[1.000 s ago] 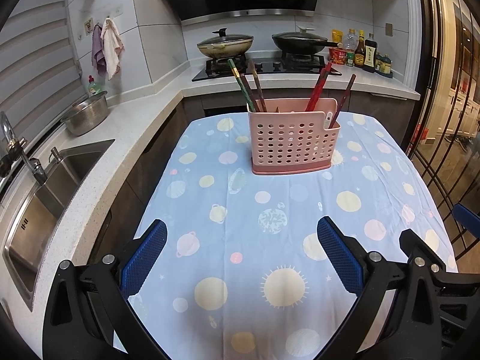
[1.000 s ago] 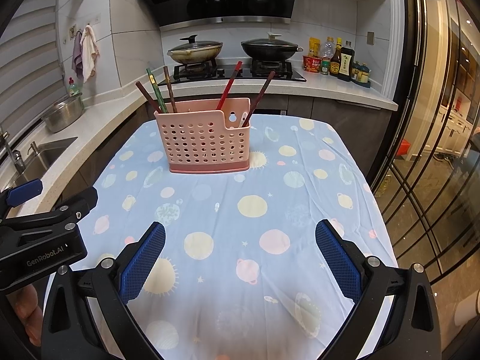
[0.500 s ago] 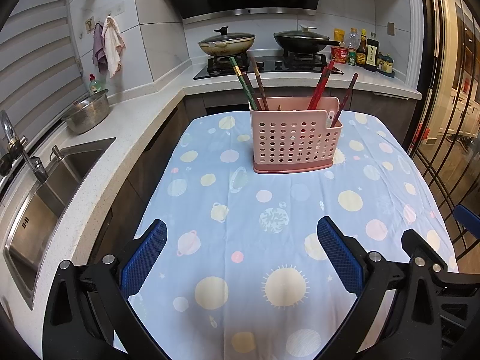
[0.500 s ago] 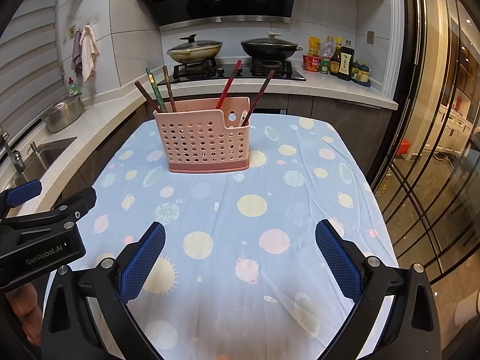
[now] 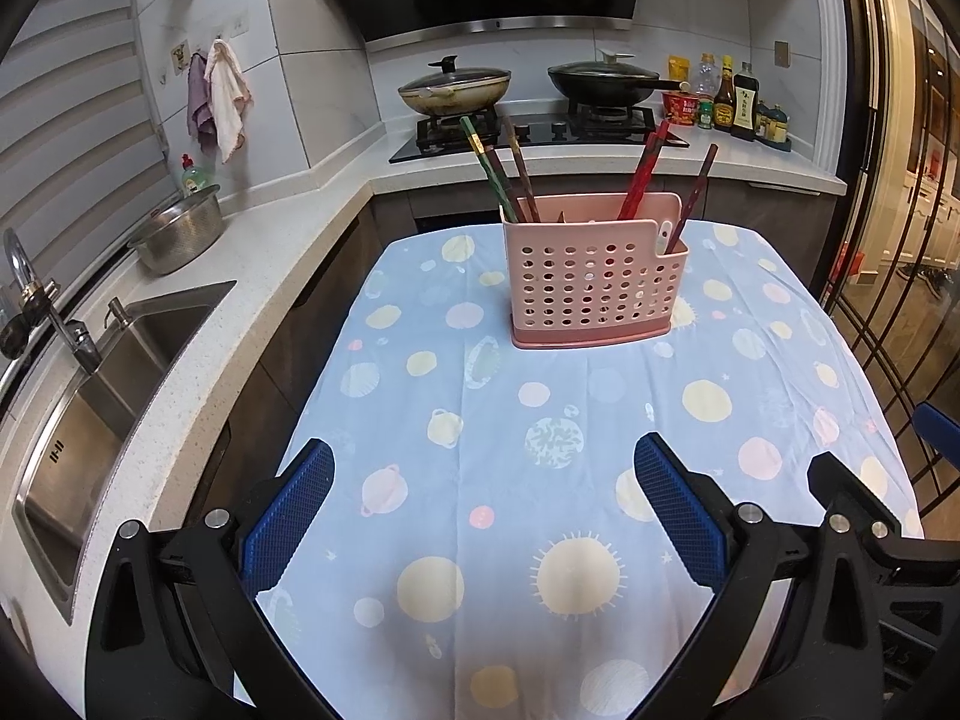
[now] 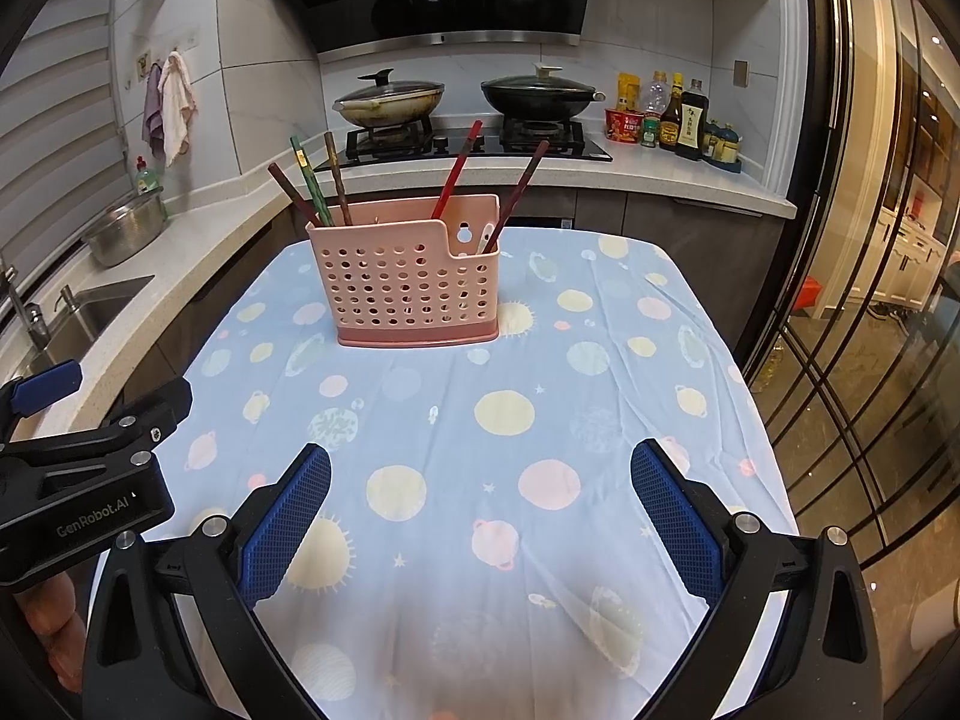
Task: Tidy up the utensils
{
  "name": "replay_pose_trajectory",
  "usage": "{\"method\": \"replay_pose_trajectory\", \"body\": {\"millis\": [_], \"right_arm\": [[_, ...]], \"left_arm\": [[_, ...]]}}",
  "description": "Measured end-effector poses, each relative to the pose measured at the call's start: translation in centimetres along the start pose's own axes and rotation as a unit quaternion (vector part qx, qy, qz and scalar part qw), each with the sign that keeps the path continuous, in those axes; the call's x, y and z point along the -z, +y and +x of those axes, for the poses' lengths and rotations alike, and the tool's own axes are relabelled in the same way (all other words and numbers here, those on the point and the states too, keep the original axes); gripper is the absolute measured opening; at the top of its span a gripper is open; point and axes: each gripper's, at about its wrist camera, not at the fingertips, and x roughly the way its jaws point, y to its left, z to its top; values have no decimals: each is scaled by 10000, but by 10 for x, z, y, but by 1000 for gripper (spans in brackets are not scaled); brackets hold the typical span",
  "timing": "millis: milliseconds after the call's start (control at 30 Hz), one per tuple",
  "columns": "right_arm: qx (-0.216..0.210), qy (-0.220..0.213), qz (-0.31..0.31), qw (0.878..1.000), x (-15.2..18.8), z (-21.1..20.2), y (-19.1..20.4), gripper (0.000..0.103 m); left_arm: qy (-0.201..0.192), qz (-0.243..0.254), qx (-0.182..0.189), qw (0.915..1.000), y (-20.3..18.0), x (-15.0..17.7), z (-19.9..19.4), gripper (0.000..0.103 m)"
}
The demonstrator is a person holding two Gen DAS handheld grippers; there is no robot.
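A pink perforated utensil caddy (image 5: 591, 276) (image 6: 411, 285) stands upright on the far half of the table. Several chopsticks lean out of it: a green one (image 5: 485, 167) (image 6: 311, 180) and brown ones at its left end, a red one (image 5: 643, 171) (image 6: 456, 171) and a dark brown one (image 5: 693, 195) (image 6: 521, 189) at its right. My left gripper (image 5: 483, 507) hovers open over the near tablecloth, nothing between its blue pads. My right gripper (image 6: 480, 507) is open too, equally empty, well short of the caddy.
The table wears a light-blue planet-print cloth (image 5: 564, 438) (image 6: 504, 414). A sink (image 5: 102, 372) and steel bowl (image 5: 177, 231) lie along the left counter. Two lidded pans (image 6: 389, 102) sit on the stove behind; sauce bottles (image 6: 684, 117) at back right. Glass doors (image 6: 870, 300) run along the right.
Both grippers stay open and empty; the views have shifted only slightly, with the caddy a touch lower and further right in the left wrist view.
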Motion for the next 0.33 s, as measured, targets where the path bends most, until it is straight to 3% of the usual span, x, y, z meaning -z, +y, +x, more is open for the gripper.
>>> {"method": "replay_pose_trajectory", "body": {"millis": [333], "right_arm": [[20,5,41,10000,-2,3,0,96]], "left_arm": [[32,-7,-38,10000,0,1,5,96]]}}
